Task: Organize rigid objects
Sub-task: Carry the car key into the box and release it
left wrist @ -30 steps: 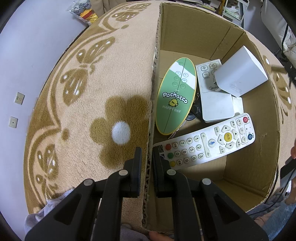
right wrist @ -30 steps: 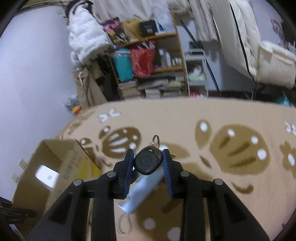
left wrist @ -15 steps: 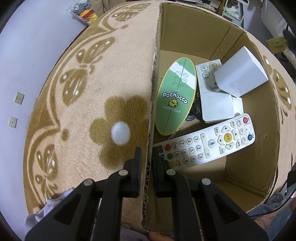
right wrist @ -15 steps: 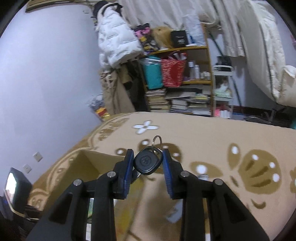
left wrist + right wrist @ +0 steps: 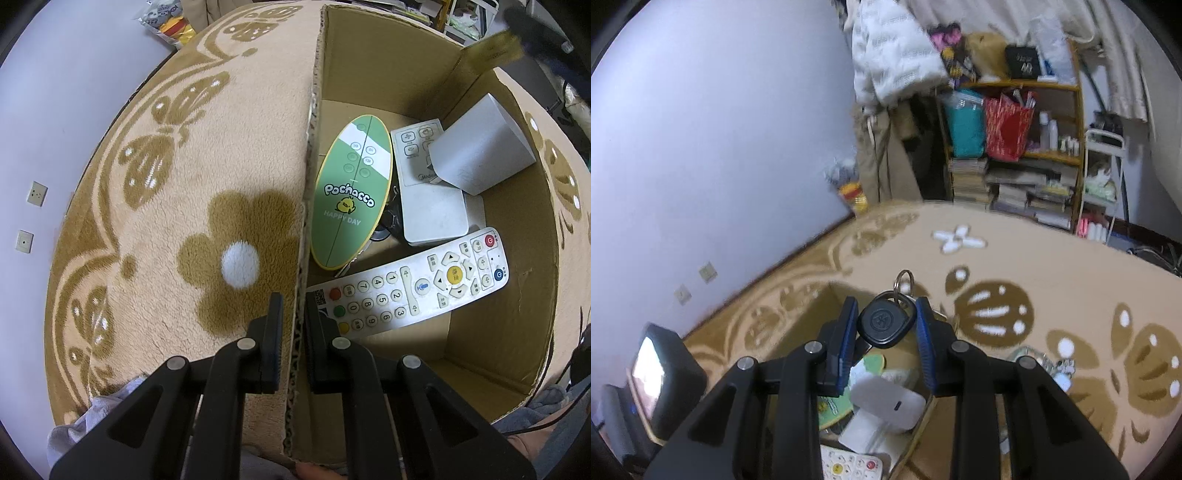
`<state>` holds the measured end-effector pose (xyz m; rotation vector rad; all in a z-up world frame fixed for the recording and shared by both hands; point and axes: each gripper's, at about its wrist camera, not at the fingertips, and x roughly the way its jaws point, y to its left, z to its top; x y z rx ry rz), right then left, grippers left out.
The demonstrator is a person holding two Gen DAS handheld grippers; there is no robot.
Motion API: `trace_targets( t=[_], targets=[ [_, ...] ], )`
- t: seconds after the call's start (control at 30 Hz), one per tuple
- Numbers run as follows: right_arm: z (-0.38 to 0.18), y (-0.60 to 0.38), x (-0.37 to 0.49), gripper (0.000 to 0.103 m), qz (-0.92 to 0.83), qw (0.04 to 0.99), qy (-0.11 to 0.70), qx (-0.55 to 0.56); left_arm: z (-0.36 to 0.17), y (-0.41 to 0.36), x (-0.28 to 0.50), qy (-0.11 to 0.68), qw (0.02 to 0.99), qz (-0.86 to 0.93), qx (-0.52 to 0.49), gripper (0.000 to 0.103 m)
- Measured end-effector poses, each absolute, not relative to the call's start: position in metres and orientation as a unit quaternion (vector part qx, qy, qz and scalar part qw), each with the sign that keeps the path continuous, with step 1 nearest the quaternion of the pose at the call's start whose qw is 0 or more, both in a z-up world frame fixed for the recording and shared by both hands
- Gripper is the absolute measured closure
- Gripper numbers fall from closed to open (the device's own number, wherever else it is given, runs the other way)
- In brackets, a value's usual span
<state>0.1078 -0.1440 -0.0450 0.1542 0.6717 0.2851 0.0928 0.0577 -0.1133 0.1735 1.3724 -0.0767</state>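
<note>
My left gripper (image 5: 292,306) is shut on the near left wall of an open cardboard box (image 5: 517,332), one finger outside and one inside. Inside lie a white numbered remote (image 5: 410,284), a green oval Pochacco remote (image 5: 351,195), a white air-conditioner remote (image 5: 413,147), a flat white box (image 5: 432,214) and a white cube (image 5: 484,151). My right gripper (image 5: 885,314) is shut on a black car key (image 5: 886,325) with a metal ring (image 5: 903,280), held above the box (image 5: 812,306). That gripper shows blurred at the left wrist view's top right.
The box sits on a beige carpet (image 5: 184,184) with brown flowers and butterflies. A shelf (image 5: 1015,147) full of books and bags stands against the far wall, beside a hanging white jacket (image 5: 890,55). Small items (image 5: 1060,369) lie on the carpet right of the box.
The right gripper has swung left with the key and now hangs over the open box. The left gripper has kept its hold on the box wall without moving.
</note>
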Motion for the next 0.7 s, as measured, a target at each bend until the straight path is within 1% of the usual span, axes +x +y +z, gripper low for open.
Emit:
trace_targets(
  t=[0.3,0.7],
  targets=[
    [-0.075,-0.151,0.118,0.07,0.141,0.911,0.373,0.107,-0.113,0.058,0.093,0.632,0.769,-0.035,0.082,0.094],
    [-0.081,-0.156,0.12,0.07,0.138,0.905,0.386,0.113,-0.115,0.057,0.094,0.633,0.769,-0.035,0.082,0.094]
  ],
)
